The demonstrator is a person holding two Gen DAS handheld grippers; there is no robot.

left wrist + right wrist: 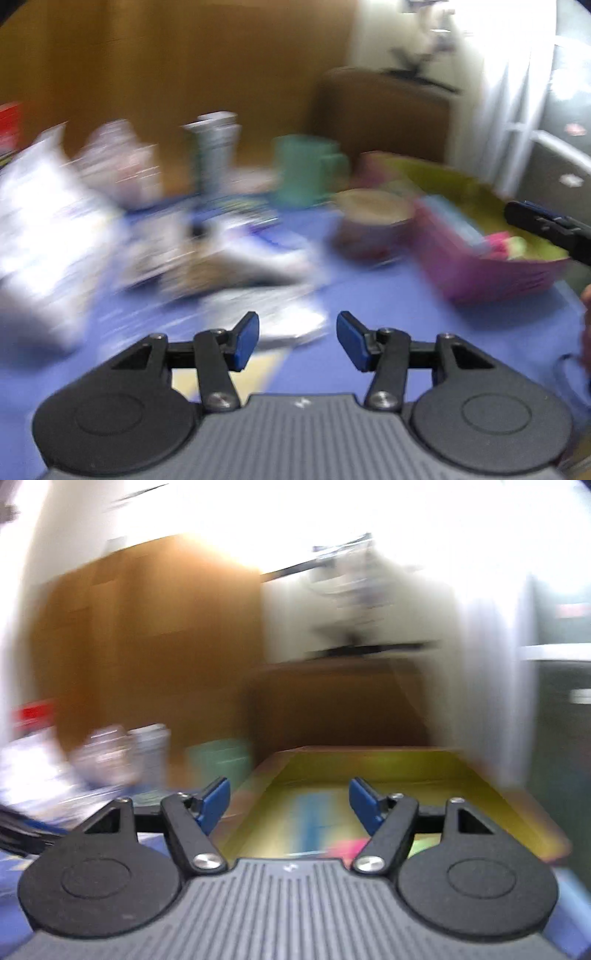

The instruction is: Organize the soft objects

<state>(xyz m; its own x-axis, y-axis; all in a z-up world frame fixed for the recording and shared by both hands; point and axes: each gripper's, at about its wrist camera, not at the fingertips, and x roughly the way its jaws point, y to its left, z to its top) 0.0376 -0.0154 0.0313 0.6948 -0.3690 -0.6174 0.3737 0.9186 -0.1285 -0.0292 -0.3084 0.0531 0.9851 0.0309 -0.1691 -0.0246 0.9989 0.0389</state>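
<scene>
Both views are blurred by motion. My left gripper (297,339) is open and empty above the blue tablecloth (369,314), near a flat whitish packet (273,317). A pink basket (491,269) with a yellow-green inside stands at the right, holding a blue item (454,221) and a pink and green soft thing (506,243). My right gripper (290,805) is open and empty, hovering over that basket (369,771); a blue item (314,816) and a pink thing (347,847) lie inside. The right gripper's finger (546,225) shows at the right edge of the left wrist view.
A pile of blurred white packets and bags (48,229) fills the left of the table. A tall can (216,155), a green mug (306,173) and a round bowl (373,221) stand behind. A brown cabinet (384,114) and wooden wall are at the back.
</scene>
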